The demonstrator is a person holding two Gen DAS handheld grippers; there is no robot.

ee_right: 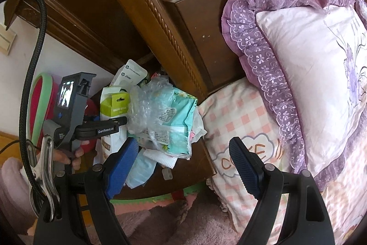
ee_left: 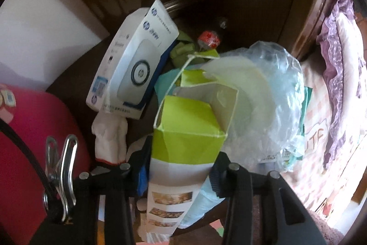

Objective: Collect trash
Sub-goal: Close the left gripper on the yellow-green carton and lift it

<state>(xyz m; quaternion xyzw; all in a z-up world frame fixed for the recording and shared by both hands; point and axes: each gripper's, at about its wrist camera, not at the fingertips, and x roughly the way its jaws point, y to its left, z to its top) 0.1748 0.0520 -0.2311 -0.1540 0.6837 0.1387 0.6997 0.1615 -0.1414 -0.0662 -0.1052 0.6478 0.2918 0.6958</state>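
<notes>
Left claw (ee_left: 179,167) straddles the lime-green carton (ee_left: 188,130), long axis up-frame, pads not visibly pressing; right claw (ee_right: 183,155) gapes empty, farther off.

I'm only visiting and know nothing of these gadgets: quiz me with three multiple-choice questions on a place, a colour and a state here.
1. Where is the green-and-white carton? A on the bed; B between the left gripper's jaws; C in the right gripper.
2. The bottle's label is: A blue; B yellow; C red.
3. The right gripper's jaws are: A open, empty; B shut; C hidden.
Answers: B, the jaws flank it; C, a red wrap shows; A, wide gap, nothing between.
</notes>
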